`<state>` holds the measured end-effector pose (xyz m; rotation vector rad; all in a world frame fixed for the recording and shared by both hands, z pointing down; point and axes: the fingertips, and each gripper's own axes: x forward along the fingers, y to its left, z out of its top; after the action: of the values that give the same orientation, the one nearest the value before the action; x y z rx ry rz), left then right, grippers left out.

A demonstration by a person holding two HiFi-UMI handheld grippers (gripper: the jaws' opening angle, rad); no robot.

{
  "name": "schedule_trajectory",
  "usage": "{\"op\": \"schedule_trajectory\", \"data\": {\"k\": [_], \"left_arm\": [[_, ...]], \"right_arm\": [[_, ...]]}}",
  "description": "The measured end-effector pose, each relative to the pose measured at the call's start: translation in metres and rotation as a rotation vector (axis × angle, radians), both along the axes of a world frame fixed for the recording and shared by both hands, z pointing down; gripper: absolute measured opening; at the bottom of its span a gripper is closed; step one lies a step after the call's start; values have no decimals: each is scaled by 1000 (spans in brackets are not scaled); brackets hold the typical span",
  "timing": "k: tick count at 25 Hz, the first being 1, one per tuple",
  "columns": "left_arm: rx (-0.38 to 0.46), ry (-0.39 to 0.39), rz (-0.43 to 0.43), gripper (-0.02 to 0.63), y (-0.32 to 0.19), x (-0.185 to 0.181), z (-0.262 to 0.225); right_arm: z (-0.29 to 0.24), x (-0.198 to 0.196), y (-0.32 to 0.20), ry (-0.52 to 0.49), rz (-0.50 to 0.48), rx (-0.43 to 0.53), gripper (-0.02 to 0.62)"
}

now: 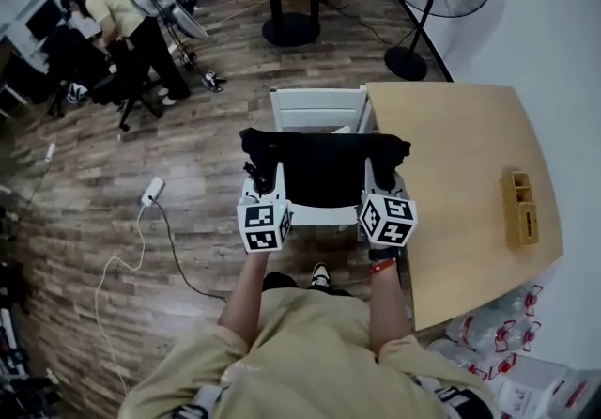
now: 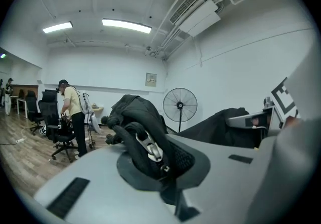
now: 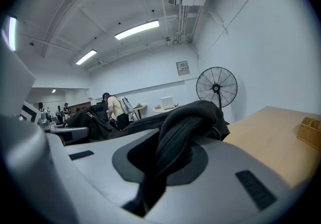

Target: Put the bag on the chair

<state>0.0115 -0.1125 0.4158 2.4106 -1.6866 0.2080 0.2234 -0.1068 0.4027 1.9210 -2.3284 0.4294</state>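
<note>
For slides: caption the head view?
Left hand-held gripper and right hand-held gripper, shut on black bag, hold it over white chair.

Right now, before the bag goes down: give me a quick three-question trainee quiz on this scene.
1. True or false: the left tool and the right tool are both shut on the black bag.
2. What stands immediately beside the white chair? A) wooden table B) round table C) standing fan
3. Fill in: the bag is held over the white ____.
Key: 1 true; 2 A; 3 chair.
</note>
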Motion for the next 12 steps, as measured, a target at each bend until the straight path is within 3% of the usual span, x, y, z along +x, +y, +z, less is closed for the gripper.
{"op": "schedule_trajectory", "data": {"k": [7, 12], "left_arm": [[-84, -14, -84, 26, -32, -18, 25], [-142, 0, -70, 25, -64, -22, 53]], "right_arm": [[31, -21, -49, -24, -80, -78, 38], [53, -26, -82, 7, -91, -132, 38]]}}
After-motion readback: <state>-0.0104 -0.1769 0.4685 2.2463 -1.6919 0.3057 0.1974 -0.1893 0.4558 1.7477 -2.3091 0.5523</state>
